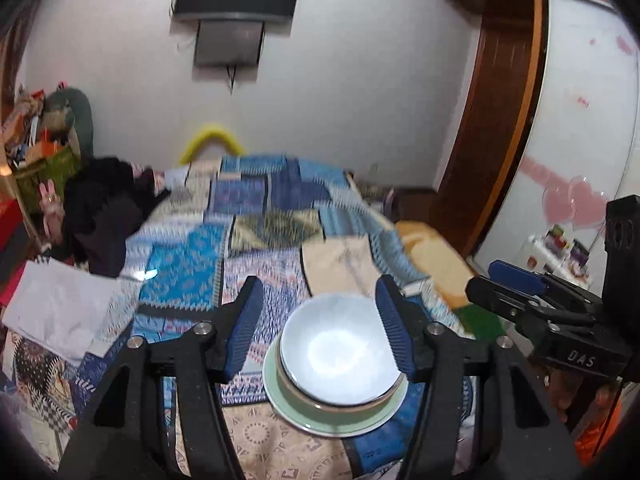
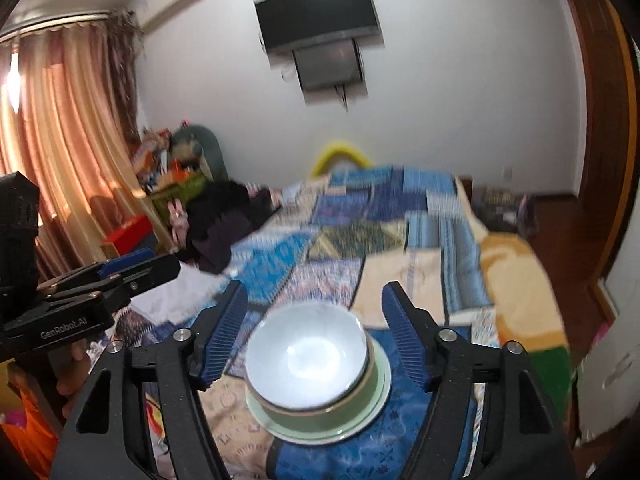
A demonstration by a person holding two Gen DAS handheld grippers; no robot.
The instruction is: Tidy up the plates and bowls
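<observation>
Low centre of both wrist views: a white bowl (image 1: 340, 354) sits nested in a green bowl (image 2: 320, 416), and that pair rests on a pale green plate (image 1: 288, 408), all on the patchwork bedspread (image 1: 192, 276). The left gripper (image 1: 320, 328) is spread wide, blue ribbed pads either side of the stack, gripping nothing. Same story for the right gripper (image 2: 314, 332): jaws wide apart, the bowls framed between them, nothing gripped.

Handling call: this looks like glazed ceramic, so stiff, fairly heavy, slick under the pads and likely to chip if knocked. The soft bed gives an unsteady base, so the stack could tip. Best bite, I'd judge, is on the rim of the white bowl, one pad inside and one outside, lifting straight up.

Readable lettering: "DAS" on the right gripper's body at the right edge of the left view, "GenRobot.AI" on the left gripper's body at the left edge of the right view.
</observation>
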